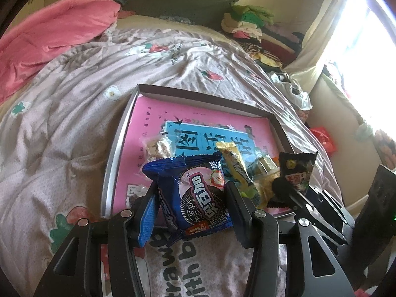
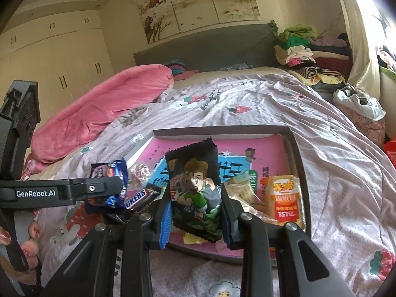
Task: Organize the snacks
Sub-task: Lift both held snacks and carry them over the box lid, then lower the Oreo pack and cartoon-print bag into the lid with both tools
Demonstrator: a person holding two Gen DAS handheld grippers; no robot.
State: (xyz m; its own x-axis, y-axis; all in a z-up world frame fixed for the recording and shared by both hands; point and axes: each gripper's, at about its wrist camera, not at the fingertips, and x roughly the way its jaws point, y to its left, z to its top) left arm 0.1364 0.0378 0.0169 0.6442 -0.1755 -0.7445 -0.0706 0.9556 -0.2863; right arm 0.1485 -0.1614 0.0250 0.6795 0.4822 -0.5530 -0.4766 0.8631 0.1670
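Right wrist: "SNICKERS" bar beside box.

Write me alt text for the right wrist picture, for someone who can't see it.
The right gripper holds a black snack packet upright above a shallow box of snacks on a bed. At left, the left gripper holds a blue cookie packet.

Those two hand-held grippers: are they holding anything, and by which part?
Left hand-held gripper clamps a blue foil cookie packet across its lower half. Right hand-held gripper clamps a black cartoon-printed snack pouch by its lower side edges.
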